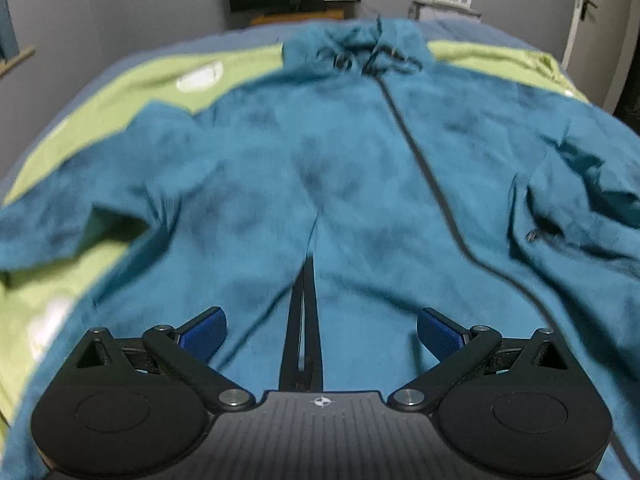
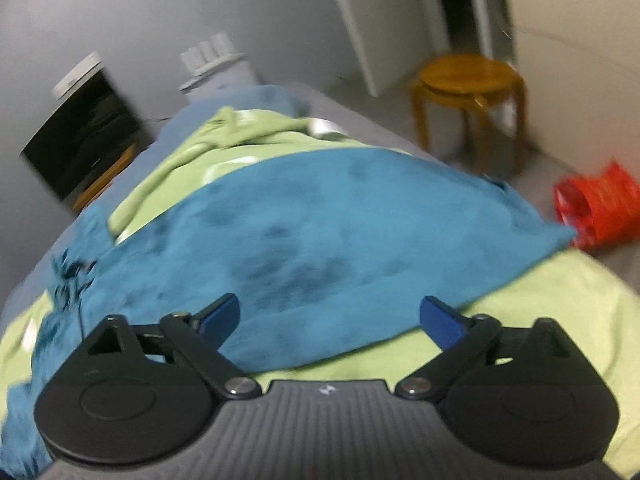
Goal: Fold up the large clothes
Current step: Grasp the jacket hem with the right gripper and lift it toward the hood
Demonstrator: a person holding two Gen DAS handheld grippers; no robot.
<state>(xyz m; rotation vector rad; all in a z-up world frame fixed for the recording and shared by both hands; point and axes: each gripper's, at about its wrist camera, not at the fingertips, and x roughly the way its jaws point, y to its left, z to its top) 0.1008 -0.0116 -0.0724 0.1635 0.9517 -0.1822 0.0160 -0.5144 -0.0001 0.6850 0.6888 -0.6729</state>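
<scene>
Jacket, teal, zipped: flat on bed over green sheet. Long axis runs away from the left camera, hood farthest, hem nearest. Sleeves spread sideways; right sleeve reaches bed edge. Left tool and right tool: wide open, empty, above the cloth.

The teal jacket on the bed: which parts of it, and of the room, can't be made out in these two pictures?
- Jacket hem: left wrist view, hidden behind the left gripper.
- Right sleeve end: left wrist view, cut off by the right edge.
- Jacket weave and stains: both views, motion blur.
- White print on the green sheet: left wrist view, blurred.
- Red bag contents: right wrist view, blurred, near the edge.
- Right gripper contact with the cloth: unclear.
</scene>
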